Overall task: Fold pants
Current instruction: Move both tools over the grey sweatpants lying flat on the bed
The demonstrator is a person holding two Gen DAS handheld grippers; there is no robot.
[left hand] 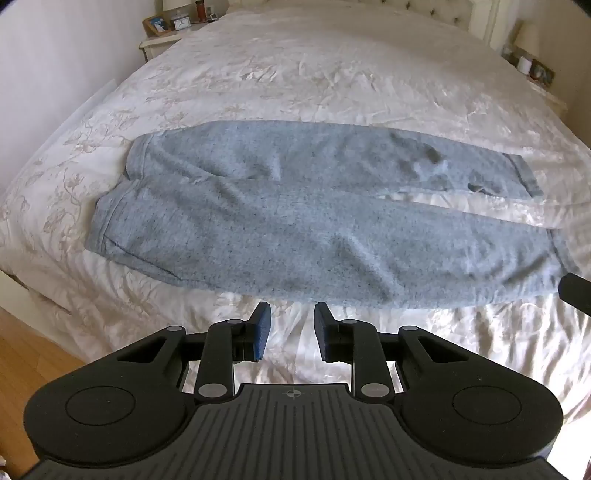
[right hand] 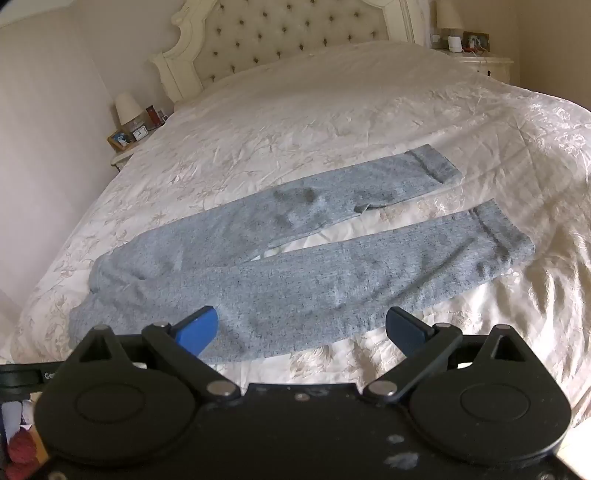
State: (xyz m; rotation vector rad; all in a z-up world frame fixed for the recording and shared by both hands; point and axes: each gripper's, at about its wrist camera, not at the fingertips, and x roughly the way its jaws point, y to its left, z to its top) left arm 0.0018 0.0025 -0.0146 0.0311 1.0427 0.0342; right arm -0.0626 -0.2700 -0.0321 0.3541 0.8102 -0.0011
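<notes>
Grey-blue sweatpants [left hand: 295,221] lie flat across the white bedspread [left hand: 295,74], waistband to the left and both cuffs to the right. The legs split into a narrow V. My left gripper [left hand: 291,314] hovers just short of the near leg's front edge, its blue pads a small gap apart with nothing between them. In the right wrist view the pants [right hand: 295,273] run from lower left to upper right. My right gripper [right hand: 301,314] is spread wide open over the near leg's thigh, holding nothing. A dark part at the right edge [left hand: 576,291] sits by the near cuff.
A tufted headboard [right hand: 288,33] stands at the far end of the bed. Nightstands with a lamp, clock and frames flank it [right hand: 129,136] [right hand: 476,55]. Wooden floor [left hand: 26,365] shows past the bed's left corner.
</notes>
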